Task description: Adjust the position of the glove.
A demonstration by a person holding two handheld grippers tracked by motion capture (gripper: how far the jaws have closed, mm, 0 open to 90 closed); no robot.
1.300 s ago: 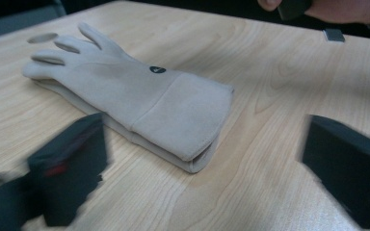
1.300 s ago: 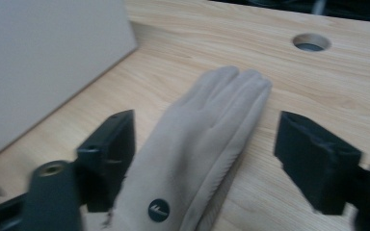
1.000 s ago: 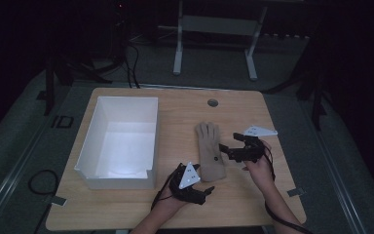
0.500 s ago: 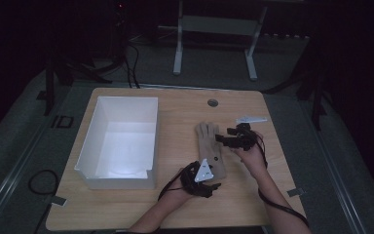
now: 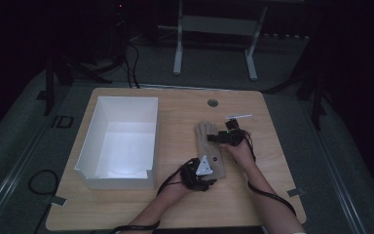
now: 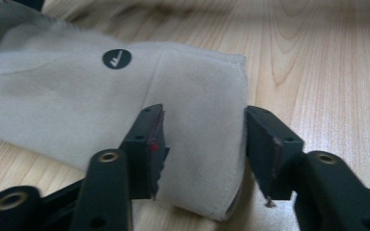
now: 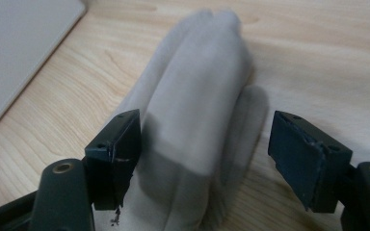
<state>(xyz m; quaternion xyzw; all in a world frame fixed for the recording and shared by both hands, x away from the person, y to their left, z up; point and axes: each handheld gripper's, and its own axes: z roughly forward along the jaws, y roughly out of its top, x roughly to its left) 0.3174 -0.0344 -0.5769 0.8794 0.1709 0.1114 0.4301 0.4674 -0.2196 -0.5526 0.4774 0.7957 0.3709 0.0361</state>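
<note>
A beige glove (image 5: 208, 146) lies flat on the wooden table (image 5: 272, 185), its fingers pointing away from the person. My left gripper (image 5: 213, 170) sits at the cuff end. In the left gripper view its jaws straddle a corner of the cuff (image 6: 202, 96) and have just been closing; the fabric between them looks flat and unpinched. My right gripper (image 5: 211, 138) reaches in from the right over the glove's fingers. In the right gripper view its wide jaws stand on either side of the glove fingers (image 7: 197, 110), apart from them, and have just been opening a little.
A white open box (image 5: 90, 141) stands left of the glove, and its wall (image 7: 14, 48) also shows in the right gripper view. A round cable hole (image 5: 213, 103) sits near the table's far edge. Bare wood lies to the right and along the front edge.
The left gripper slid right to the glove's cuff and its jaws narrowed. The right gripper moved left and down from beside the glove to over its fingers.
</note>
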